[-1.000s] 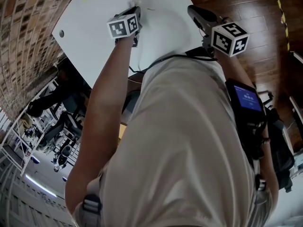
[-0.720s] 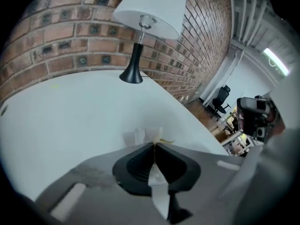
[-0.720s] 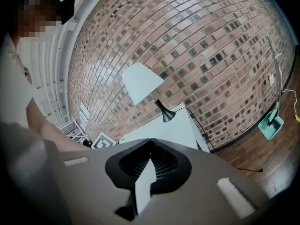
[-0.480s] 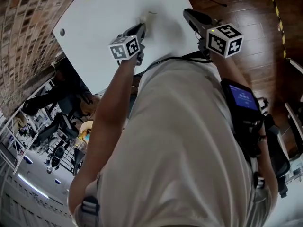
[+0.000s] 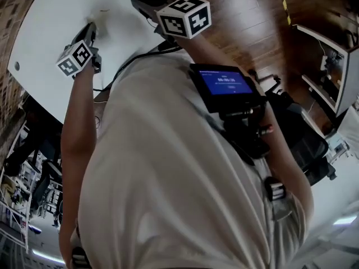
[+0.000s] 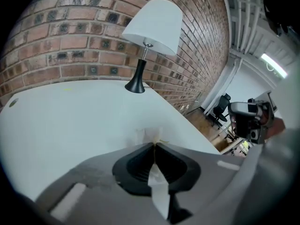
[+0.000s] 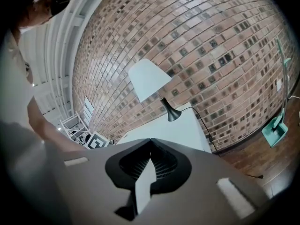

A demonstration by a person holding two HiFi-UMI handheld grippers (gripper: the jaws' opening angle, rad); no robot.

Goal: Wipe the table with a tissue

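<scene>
Brick wall fills the far side behind a wide white worktop. Wooden floor lies off the worktop's right edge. A person's torso in a light shirt takes up most of the head view, with a small blue-screened device strapped at the right arm. A lamp with a white shade and black foot stands at the far edge of the worktop, close to the wall.

The left gripper reaches over the left part of the worktop, its jaws clenched on the tissue. A small crumpled tuft of the tissue pokes out past the tips, low against the white surface. The right gripper hangs above the worktop's right edge, pointing toward the lamp, jaws closed with nothing between them.
</scene>
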